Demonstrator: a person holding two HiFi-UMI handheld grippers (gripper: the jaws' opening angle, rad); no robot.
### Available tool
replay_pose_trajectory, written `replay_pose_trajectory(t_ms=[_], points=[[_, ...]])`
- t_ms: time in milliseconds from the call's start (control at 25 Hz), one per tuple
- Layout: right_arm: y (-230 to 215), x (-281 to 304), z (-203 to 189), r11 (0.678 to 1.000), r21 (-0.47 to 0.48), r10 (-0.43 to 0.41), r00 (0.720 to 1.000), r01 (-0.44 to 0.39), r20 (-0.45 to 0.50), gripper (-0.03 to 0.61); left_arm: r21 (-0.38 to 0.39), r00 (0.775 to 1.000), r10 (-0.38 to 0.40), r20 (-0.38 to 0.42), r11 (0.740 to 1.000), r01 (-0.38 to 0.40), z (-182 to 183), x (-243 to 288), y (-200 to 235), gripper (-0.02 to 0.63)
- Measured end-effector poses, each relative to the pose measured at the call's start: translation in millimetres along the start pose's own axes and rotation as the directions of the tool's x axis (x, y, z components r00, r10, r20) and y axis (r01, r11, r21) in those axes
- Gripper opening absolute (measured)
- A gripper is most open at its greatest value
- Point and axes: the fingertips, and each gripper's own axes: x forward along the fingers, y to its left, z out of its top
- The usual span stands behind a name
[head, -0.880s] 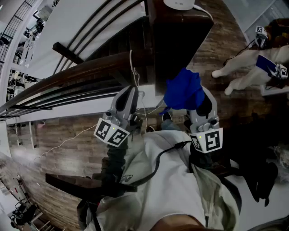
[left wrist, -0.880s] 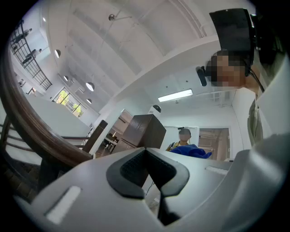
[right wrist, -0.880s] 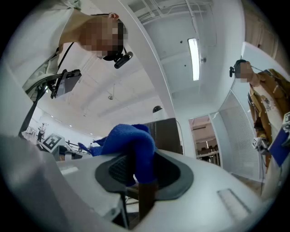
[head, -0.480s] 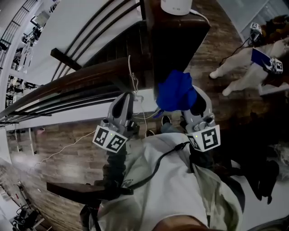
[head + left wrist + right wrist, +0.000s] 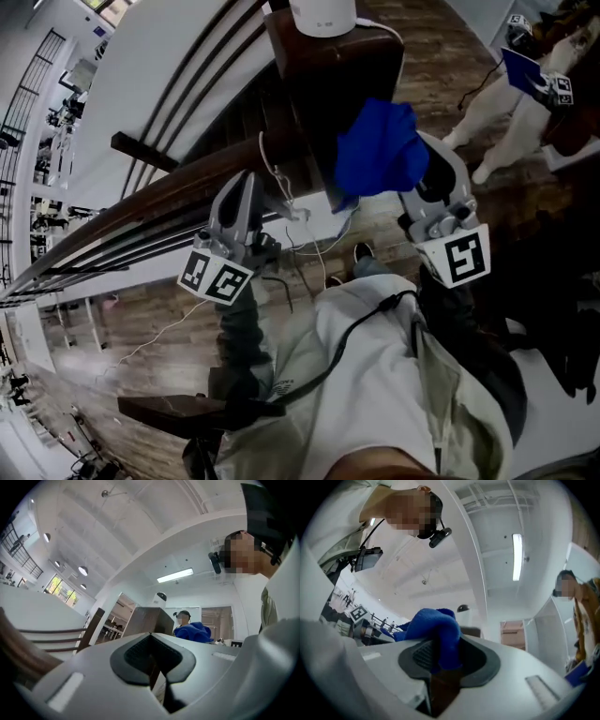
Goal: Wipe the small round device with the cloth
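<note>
Setting: indoor hall, wood-pattern floor [image 5: 141, 319]; dark slatted rail [image 5: 141, 202] runs along the left in the head view.
Table: small, dark wood [image 5: 366, 75], ahead of the person.
Device: small, round, white body with a dark top [image 5: 323, 14]. It stands upright at the table's far end. A white cable [image 5: 382, 26] leaves its right side. In the left gripper view it rises behind the brown table top [image 5: 161, 597].
Cloth: blue, bunched [image 5: 375, 150]. It is held up over the table's near right corner, apart from the device, and nothing shows it resting on the table.
Right gripper: [image 5: 440, 660] jaws closed on a fold of the cloth. The fold stands between the dark pads [image 5: 417, 653] and the rest spills out over the tips. It is raised at the person's right, pointing towards the table.
Left gripper: [image 5: 247, 180] jaws drawn together with nothing between them; its own view shows only a thin dark slit between the pads [image 5: 136, 651]. It is held low at the left, beside the rail, well apart from the cloth and the device.
Marker cubes: one on each gripper, near the person's body.
Loose wire: thin and white [image 5: 281, 178], hanging by the left gripper.
Operator: pale top [image 5: 375, 375], with a black cord across the chest.
Second person: at the far right [image 5: 525, 84], pale clothing, standing on the floor away from the table.
</note>
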Motion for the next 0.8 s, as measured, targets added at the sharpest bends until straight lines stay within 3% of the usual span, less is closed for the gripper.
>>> replay_pose_trajectory(t_ms=[120,240,480,560,720,800], points=[[-40.5,32.0,50.0,0.984,-0.177,-0.023,0.997,0.035,0.073,0.118,0.070,0.997,-0.060,0.039,0.996,0.058,42.7,29.8,-6.5,0.002],[-68.9,67.8,96.1,0.942,-0.326,-0.030,0.990,0.074,0.139,0.118,0.160,0.990,-0.108,0.095,0.983,0.092,88.2,58.2,-19.5,0.002],[-81.3,133.2,149.8,0.852,-0.497,-0.049,0.970,0.164,0.238,0.118,0.254,0.976,-0.161,0.148,0.960,0.120,135.9,100.4,-41.0,0.002],[-76.9,153.0,152.8,0.830,-0.537,-0.035,0.974,0.153,0.223,0.118,0.255,0.971,-0.180,0.156,0.957,0.137,142.7,108.9,-46.7,0.002],[-66.9,163.6,124.8,0.769,-0.634,-0.027,0.994,0.087,0.104,0.118,0.256,0.965,-0.209,0.158,0.953,0.164,144.3,119.9,-53.4,0.002],[-61.9,154.7,109.8,0.757,-0.651,-0.011,0.997,0.057,0.075,0.118,0.260,0.965,-0.215,0.150,0.950,0.171,140.3,124.1,-54.2,0.002]])
